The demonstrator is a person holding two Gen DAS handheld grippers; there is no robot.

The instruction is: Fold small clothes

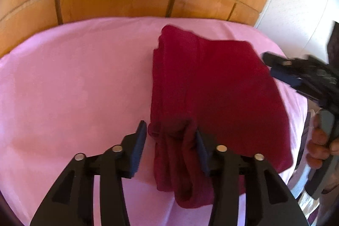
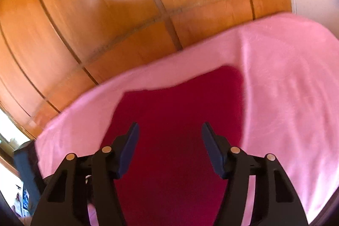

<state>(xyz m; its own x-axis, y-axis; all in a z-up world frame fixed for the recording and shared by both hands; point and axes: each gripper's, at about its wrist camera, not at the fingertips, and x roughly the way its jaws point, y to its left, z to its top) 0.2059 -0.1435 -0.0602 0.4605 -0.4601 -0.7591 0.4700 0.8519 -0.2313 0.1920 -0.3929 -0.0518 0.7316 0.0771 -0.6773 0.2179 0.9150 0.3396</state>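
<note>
Left gripper point(image 1: 171, 137) sits spread around a bunched corner of the red cloth point(image 1: 211, 82), which lies folded on the pink sheet point(image 1: 74, 77). I'd close low on all layers before lifting. Right gripper point(image 2: 170, 141) hovers spread over the cloth, holding nothing. Blur hides the layers and the cloth's near edge.

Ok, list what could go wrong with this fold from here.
1. The left tool is open around a bunched corner of the red cloth; closing may catch only some layers, so the stack could slide apart.
2. The cloth lies near the right edge of the pink sheet; a pull that way might drag it off.
3. The right tool hangs open above the cloth, and both views are blurred, so a grab may miss.
</note>
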